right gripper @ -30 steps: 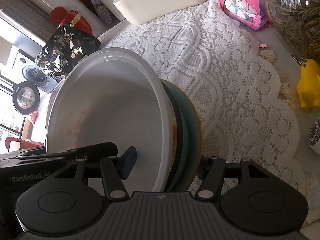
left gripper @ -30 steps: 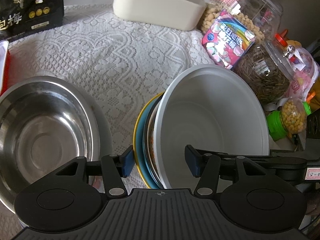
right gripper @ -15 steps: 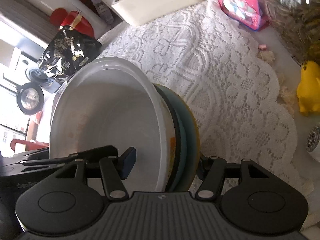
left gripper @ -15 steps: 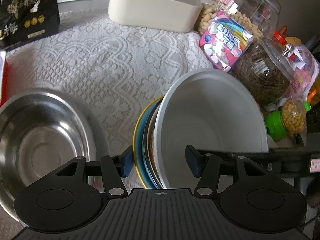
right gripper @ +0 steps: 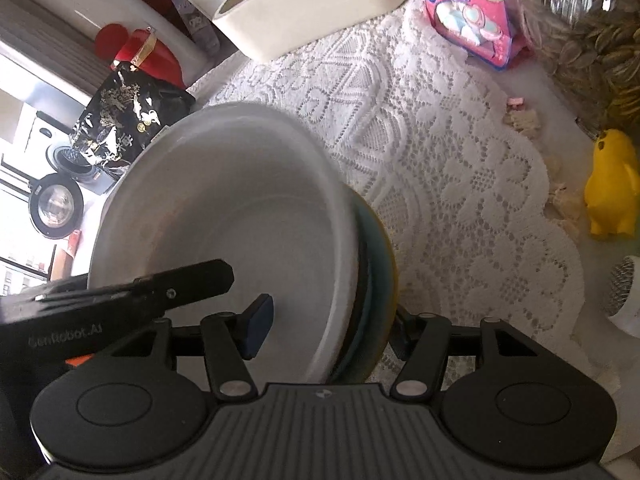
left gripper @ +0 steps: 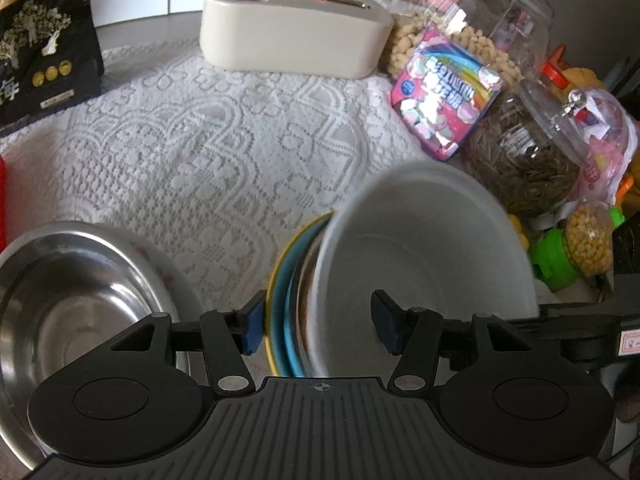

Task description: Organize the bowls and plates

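The lace-covered table (left gripper: 208, 152) fills the frame's upper half. A steel bowl (left gripper: 68, 304) sits apart at lower left. At lower centre, the white bowl (left gripper: 424, 256) nests on plates (left gripper: 280, 280), tilted, pinched at opposite rims by the left gripper (left gripper: 318, 326) and right gripper (right gripper: 328, 326). Stacking seems mostly done; the steel bowl remains.

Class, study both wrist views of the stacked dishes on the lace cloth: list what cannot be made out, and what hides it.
- Left wrist view: how many plates sit under the white bowl; only their edges show.
- Right wrist view: the right gripper far fingertip, hidden behind the plates.
- Left wrist view: the steel bowl, partly covered by the gripper body and cut off at the frame's left edge.
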Demonstrator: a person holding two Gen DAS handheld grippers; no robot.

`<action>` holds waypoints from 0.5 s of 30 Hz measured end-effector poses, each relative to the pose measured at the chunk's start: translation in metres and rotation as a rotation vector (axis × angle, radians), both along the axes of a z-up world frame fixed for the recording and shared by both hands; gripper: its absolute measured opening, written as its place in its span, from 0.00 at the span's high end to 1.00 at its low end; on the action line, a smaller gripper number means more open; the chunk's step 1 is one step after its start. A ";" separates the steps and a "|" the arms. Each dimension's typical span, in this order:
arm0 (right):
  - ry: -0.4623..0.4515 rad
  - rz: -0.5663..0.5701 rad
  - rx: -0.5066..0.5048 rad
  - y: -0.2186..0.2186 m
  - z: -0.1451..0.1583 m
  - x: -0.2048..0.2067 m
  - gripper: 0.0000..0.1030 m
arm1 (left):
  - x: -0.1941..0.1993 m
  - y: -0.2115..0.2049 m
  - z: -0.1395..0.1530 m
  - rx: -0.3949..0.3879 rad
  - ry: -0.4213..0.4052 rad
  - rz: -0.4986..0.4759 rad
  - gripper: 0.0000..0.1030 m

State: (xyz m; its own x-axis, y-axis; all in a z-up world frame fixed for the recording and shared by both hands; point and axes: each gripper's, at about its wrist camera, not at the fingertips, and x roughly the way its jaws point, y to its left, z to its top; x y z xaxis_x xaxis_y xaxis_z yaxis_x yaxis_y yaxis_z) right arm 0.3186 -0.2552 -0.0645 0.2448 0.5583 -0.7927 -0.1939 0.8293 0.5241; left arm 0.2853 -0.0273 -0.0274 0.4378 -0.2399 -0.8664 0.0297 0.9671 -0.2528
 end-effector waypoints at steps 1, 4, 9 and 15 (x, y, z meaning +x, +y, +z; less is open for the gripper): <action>0.005 0.001 0.008 0.001 -0.001 0.000 0.43 | 0.000 0.002 -0.002 -0.003 0.005 0.006 0.43; 0.006 0.012 0.007 0.004 -0.004 -0.001 0.43 | 0.000 0.010 -0.009 -0.021 0.031 0.014 0.43; 0.023 0.030 0.013 0.007 -0.006 -0.004 0.43 | -0.007 0.011 -0.009 -0.016 0.028 -0.016 0.45; 0.027 0.032 0.012 0.010 -0.004 -0.005 0.43 | -0.010 0.012 -0.006 -0.033 0.031 -0.005 0.45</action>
